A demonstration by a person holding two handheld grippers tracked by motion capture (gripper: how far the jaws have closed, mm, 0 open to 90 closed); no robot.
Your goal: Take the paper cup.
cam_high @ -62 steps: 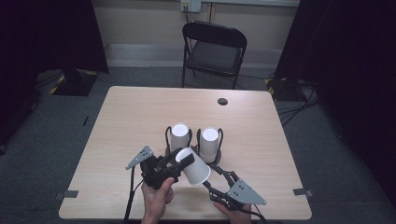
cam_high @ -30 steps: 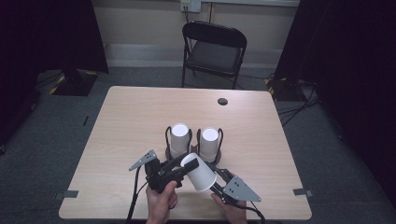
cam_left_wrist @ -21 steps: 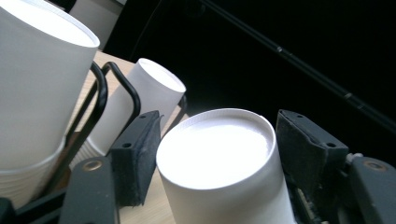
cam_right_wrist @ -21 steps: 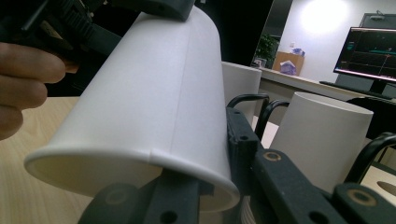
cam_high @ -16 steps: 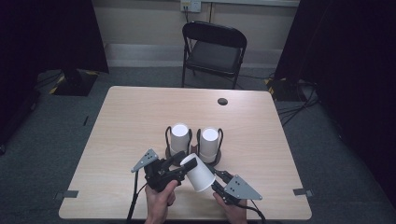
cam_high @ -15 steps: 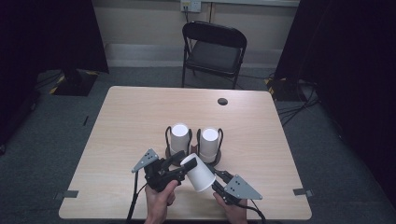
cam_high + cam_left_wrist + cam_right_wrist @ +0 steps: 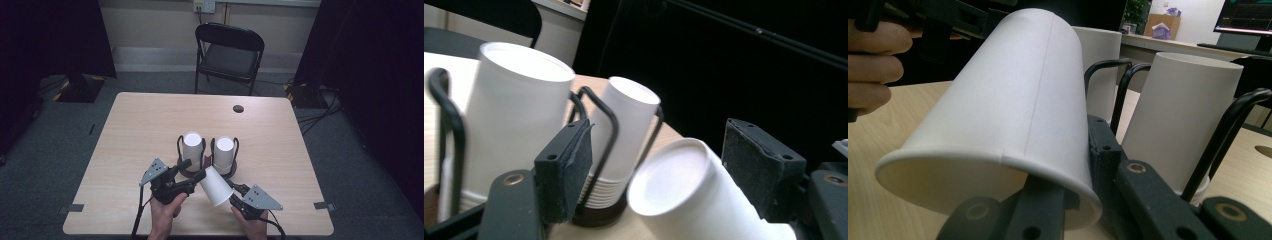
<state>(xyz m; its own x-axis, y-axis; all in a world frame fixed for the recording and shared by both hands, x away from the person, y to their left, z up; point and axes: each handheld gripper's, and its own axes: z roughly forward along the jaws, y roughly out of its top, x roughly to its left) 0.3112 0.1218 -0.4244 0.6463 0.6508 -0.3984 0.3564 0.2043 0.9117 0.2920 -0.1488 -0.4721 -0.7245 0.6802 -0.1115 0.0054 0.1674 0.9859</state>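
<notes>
the paper cup (image 7: 214, 186) lies tilted at 6 o'clock of the two stacks (image 7: 192, 148), base toward them. right gripper (image 7: 1068, 200) pinches its rim wall; left gripper (image 7: 659, 172), jaws just opening, straddles the base without pressing. light, thin, crushable: grip gently near the stiffer rim

Black claws (image 7: 197, 180) with grey triangular plates, seemingly foam-padded jaws, trailing cables.

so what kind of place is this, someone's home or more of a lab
More likely a lab or recording room than a home: a bare wooden table on grey carpet, black curtains on both sides, one folding chair, cables on the floor.
</notes>
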